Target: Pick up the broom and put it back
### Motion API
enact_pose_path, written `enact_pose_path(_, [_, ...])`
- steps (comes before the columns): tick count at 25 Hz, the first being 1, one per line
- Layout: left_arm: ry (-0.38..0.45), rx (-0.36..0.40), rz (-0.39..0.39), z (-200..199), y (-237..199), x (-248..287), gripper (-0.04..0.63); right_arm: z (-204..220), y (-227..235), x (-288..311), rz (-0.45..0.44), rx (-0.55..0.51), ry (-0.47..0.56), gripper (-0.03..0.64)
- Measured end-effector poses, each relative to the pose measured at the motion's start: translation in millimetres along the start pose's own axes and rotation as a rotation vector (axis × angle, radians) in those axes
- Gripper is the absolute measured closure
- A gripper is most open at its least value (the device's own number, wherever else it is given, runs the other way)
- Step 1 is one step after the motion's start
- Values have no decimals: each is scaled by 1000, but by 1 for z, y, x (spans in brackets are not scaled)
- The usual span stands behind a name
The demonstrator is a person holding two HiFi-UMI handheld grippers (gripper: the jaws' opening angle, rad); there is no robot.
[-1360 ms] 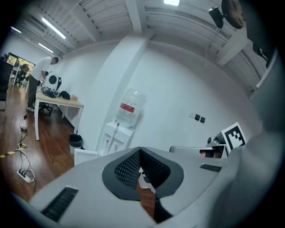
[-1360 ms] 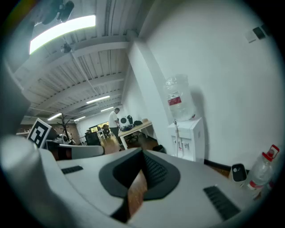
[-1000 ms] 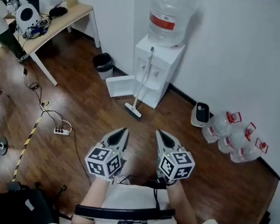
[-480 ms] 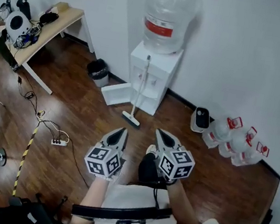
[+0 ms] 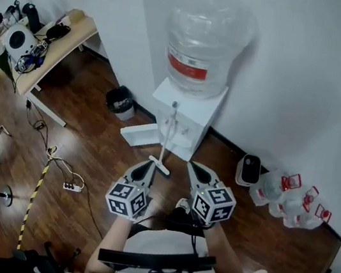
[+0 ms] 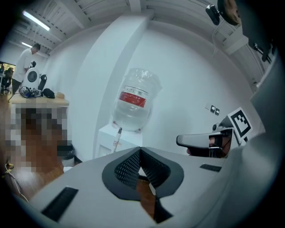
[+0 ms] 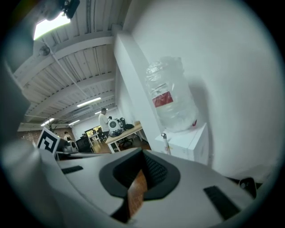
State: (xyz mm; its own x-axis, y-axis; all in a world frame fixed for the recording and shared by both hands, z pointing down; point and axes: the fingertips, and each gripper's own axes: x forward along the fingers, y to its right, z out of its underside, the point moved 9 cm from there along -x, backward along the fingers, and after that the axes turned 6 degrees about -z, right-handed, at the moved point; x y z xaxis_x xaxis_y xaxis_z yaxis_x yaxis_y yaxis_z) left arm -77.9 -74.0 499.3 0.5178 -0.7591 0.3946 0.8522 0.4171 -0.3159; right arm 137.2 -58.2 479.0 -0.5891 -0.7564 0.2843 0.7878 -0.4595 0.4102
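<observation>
The broom (image 5: 165,139) stands upright with its handle leaning on the front of the white water dispenser (image 5: 195,114); its head (image 5: 158,167) rests on the wood floor. A white dustpan (image 5: 137,135) lies just left of it. My left gripper (image 5: 149,162) is shut and empty, its tip close to the broom head. My right gripper (image 5: 192,166) is shut and empty a little right of the broom. The left gripper view shows shut jaws and the broom handle top (image 6: 118,134) ahead. In the right gripper view the handle top (image 7: 165,141) stands beyond the shut jaws.
A large water bottle (image 5: 205,44) sits on the dispenser. A black bin (image 5: 120,101) stands at the wall to the left, and a desk (image 5: 55,46) further left. A power strip (image 5: 70,185) with cables lies on the floor. Several empty water jugs (image 5: 291,199) lie at right.
The dispenser and broom have come much nearer in the head view. Both grippers have moved forward toward the broom, side by side, and both have stayed shut.
</observation>
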Motion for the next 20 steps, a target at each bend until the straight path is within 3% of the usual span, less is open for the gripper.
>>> enact_pose_path(8, [-63,36,-4,-10,-30,71,595,-10,42,48,4,39,-52,604])
enact_pose_path(14, [-137,107,11,4,-71,136,595,-3,51,69,82,73,-44,604])
enact_pose_path(17, [-162,126,22,17,-89,172,482,6,54,78,116,86,-53,604])
enact_pose_path(20, [-180,177,26,34,-104,212,460,18,60,88,141,100,-64,604])
